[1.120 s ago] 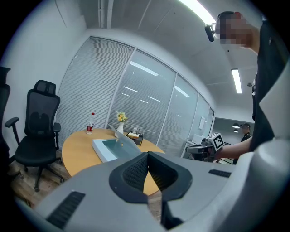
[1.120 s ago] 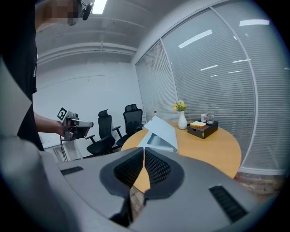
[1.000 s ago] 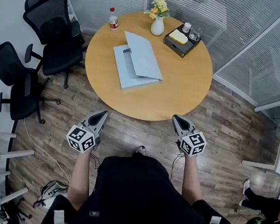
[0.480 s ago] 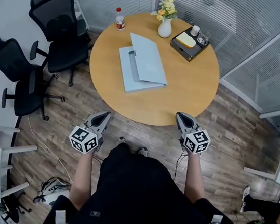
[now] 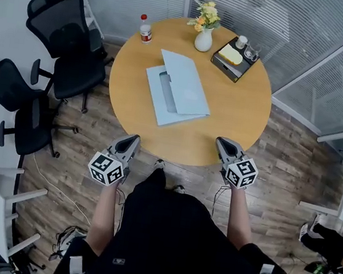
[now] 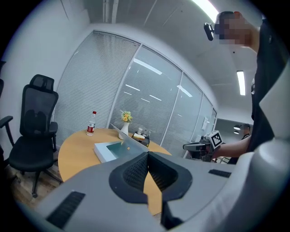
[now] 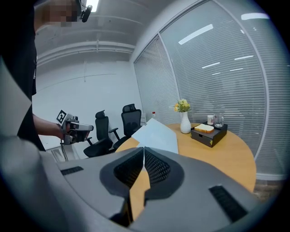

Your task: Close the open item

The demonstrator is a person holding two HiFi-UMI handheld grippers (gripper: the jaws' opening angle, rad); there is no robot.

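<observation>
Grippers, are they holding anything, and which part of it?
Nothing is held. The left gripper and the right gripper are both shut and empty, at the table's near edge, well apart from the open blue item on it.

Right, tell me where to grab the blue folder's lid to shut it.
Take the lid by its raised free long edge, above the base. It seems hinged on the right side, its outer face toward the right gripper, so come from the right and press it down leftward.
</observation>
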